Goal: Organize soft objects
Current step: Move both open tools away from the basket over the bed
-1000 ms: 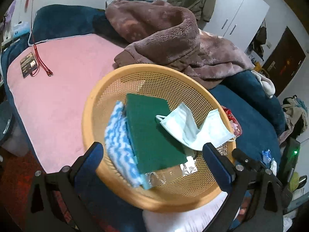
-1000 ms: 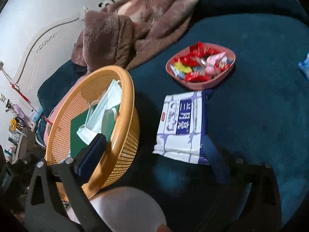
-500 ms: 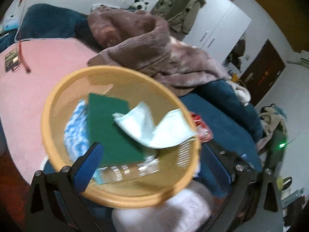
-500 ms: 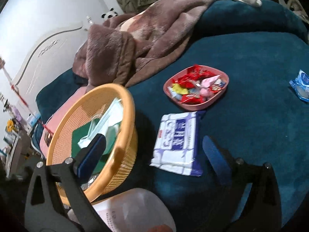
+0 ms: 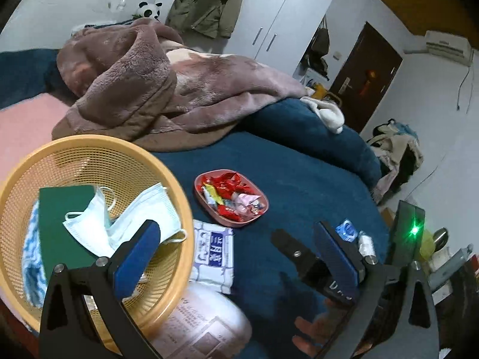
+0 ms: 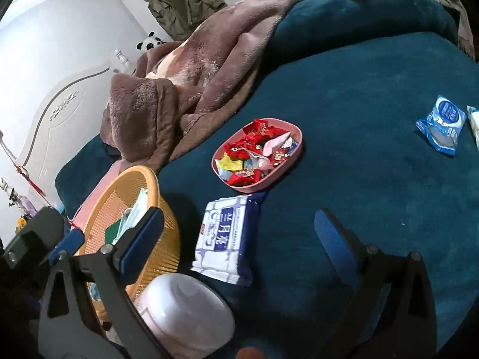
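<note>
An orange mesh basket (image 5: pixel 89 146) on the bed holds a green sponge (image 5: pixel 60 227), light-blue face masks (image 5: pixel 131 218) and a blue-white cloth (image 5: pixel 30 272); it also shows in the right wrist view (image 6: pixel 149 179). A blue-white wet-wipes pack (image 6: pixel 227 233) lies right of the basket, also in the left wrist view (image 5: pixel 214 252). My left gripper (image 5: pixel 239 260) is open and empty, above the pack. My right gripper (image 6: pixel 242 236) is open and empty, over the pack.
A pink tray of wrapped candies (image 6: pixel 257 155) sits beyond the pack. A pale pink roll package (image 6: pixel 182 314) lies in front. A brown fleece blanket (image 5: pixel 155 83) is heaped behind. Small blue packets (image 6: pixel 443 122) lie at right on the dark blue bedspread (image 6: pixel 374 179).
The left wrist view has swung right from the basket toward the candy tray and wipes pack. The right gripper has drawn back and risen a little. Both stay open.
</note>
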Tool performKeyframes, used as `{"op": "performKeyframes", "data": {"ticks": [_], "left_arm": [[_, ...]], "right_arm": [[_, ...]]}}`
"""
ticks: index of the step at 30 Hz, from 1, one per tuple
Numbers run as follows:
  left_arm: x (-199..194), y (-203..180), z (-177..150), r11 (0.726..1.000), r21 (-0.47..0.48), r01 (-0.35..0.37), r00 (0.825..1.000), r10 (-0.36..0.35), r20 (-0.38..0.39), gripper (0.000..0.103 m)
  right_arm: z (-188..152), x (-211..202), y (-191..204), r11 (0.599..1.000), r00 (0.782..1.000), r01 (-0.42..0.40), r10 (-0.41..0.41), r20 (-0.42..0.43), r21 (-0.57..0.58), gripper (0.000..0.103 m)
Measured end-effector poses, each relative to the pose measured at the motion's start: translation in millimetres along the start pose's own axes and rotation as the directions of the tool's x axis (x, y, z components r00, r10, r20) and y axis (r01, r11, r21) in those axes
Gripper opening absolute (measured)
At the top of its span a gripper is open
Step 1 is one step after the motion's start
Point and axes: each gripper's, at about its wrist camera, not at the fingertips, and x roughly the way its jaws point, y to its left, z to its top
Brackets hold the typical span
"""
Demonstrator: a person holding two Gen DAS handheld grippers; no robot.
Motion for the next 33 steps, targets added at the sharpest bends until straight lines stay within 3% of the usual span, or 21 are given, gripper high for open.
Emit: {"op": "performKeyframes", "data": {"ticks": [10,20,23,29,33], "left_arm": [[-2,12,-19,0.992,0.008,-0.128,0.990,0.128,-0.064,0.102],[7,-32,-30,0.984,0.141,-0.111,0.990,0.121,-0.066,0.102],[1,-30,-39,0.982,0.140,-0.128,0.989,0.136,-0.051,0.102],[-34,-4,-47,0.970,0.133,-0.202,0.979,0.200,0.030,0.102],[-41,34,-46,0.992,0.008,-0.127,0.991,0.127,0.038,0.102]], "right_arm": [[-1,-11,-25,0.999,0.999,0.046,-0.046,-0.030,0.006,0.103],[2,-46,-73,0.995,0.997,0.082,-0.082,0.006,0.060,0.103],[2,-33,-59,0.995,0.999,0.031,-0.034,0.026,0.094,0.103],[-2,18,3,0.999,1.000,-0.028,0.028,0.006,0.033,0.103],[-8,44,24,1.000,1.000,0.003,-0.003,-0.016,-0.001,0.103]]}}
